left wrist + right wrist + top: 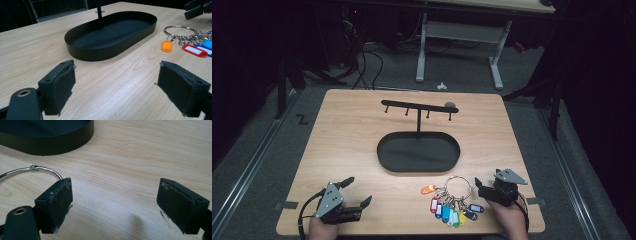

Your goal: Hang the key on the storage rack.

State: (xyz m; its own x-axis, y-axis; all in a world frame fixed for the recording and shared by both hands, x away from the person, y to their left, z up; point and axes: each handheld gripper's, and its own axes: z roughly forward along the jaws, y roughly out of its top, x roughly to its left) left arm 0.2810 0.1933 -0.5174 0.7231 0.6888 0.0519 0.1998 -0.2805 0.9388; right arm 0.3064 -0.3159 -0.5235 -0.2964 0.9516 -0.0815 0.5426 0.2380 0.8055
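Note:
A silver key ring (pixel 457 186) with several coloured tags (pixel 451 211) lies flat on the wooden table near the front edge. Its orange tag (pixel 166 46) points toward the black oval tray (pixel 384 152), from which a post rises to a hook bar (pixel 419 105). My right gripper (pixel 479 189) stands open just right of the ring. In the right gripper view the ring (pixel 45 169) runs behind one pad, and bare wood lies between the jaws of the right gripper (pixel 115 200). My left gripper (pixel 358 191) rests open at the front left, with nothing between the jaws of the left gripper (pixel 116 85).
The tray's wall (pixel 105 52) stands a short way ahead of the left gripper. The other gripper (pixel 197 8) shows beyond the ring (pixel 180 27). Past the table's far edge a white desk frame (pixel 497 65) and cables lie on the floor.

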